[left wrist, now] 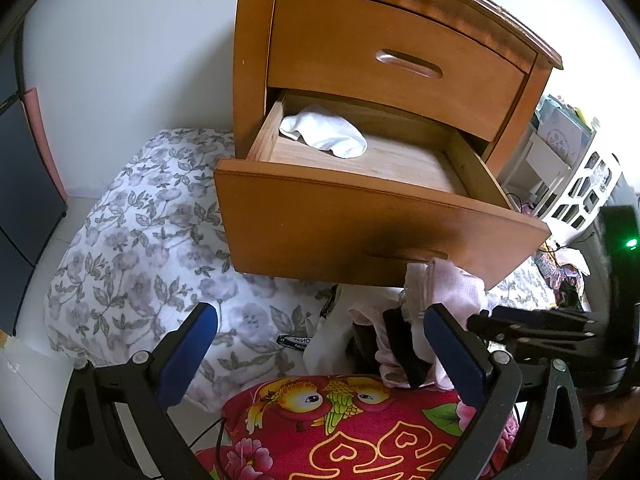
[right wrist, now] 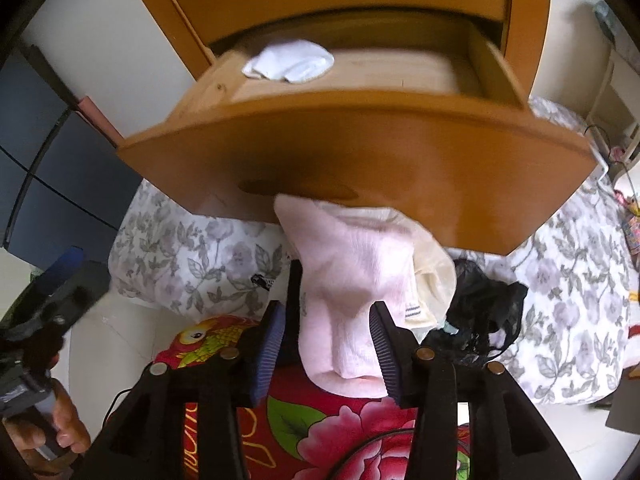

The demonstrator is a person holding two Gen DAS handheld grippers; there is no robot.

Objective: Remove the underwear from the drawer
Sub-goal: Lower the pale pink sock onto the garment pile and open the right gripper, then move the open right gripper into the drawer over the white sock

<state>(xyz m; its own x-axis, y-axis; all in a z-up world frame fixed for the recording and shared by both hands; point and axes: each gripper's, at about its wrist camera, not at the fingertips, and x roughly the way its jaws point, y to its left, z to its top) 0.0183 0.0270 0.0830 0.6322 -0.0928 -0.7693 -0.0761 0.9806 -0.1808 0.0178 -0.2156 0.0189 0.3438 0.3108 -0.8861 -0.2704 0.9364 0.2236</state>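
The lower drawer (left wrist: pixel 360 224) (right wrist: pixel 360 160) of the wooden nightstand stands pulled out. A white garment (left wrist: pixel 324 132) (right wrist: pixel 288 64) lies in its back left corner. Below the drawer front, a pink garment (right wrist: pixel 352 304) (left wrist: pixel 448 292) rests on a red flowered cushion (right wrist: pixel 320 420) (left wrist: pixel 340 420). My right gripper (right wrist: pixel 328 352) is open around it, with a visible gap at the left pad (right wrist: pixel 268 356). A cream garment (right wrist: pixel 434 276) and a black lace one (right wrist: pixel 484 300) lie beside it. My left gripper (left wrist: pixel 320 356) is open wide above the cushion, holding nothing.
A floral quilt (left wrist: pixel 140 260) (right wrist: pixel 568 280) covers the floor under and around the nightstand. The top drawer (left wrist: pixel 396 64) is closed. A dark cabinet (left wrist: pixel 24 200) stands at the left. White shelves with clutter (left wrist: pixel 572 168) stand at the right.
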